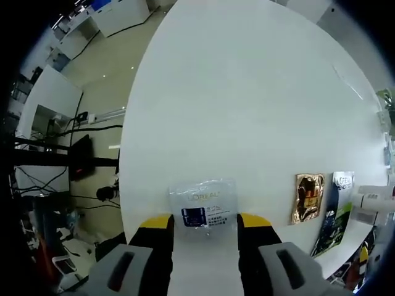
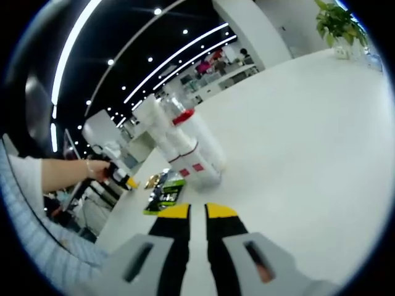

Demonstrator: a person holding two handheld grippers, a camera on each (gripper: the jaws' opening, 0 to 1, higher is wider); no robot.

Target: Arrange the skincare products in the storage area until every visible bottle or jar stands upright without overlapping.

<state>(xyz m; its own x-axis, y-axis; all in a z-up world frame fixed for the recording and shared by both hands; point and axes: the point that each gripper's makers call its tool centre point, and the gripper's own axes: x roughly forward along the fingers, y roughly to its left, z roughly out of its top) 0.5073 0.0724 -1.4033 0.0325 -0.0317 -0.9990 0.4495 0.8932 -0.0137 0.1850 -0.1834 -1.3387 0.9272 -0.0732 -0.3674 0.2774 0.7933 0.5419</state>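
Left gripper [image 1: 205, 223] jaws apart, clear sachet [image 1: 203, 204] lying flat on white table [image 1: 247, 111] between tips, not pinched. Gold sachet [image 1: 308, 198] and green sachet [image 1: 333, 213] flat near table edge, off to side. Right gripper [image 2: 197, 211] jaws nearly together, holding nothing. White bottles [image 2: 185, 145] with red bands ahead, lying together. Green sachet beside them.

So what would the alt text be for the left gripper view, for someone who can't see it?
A clear skincare sachet lies on a white table between the open left tongs. A gold sachet and a green one lie further right.
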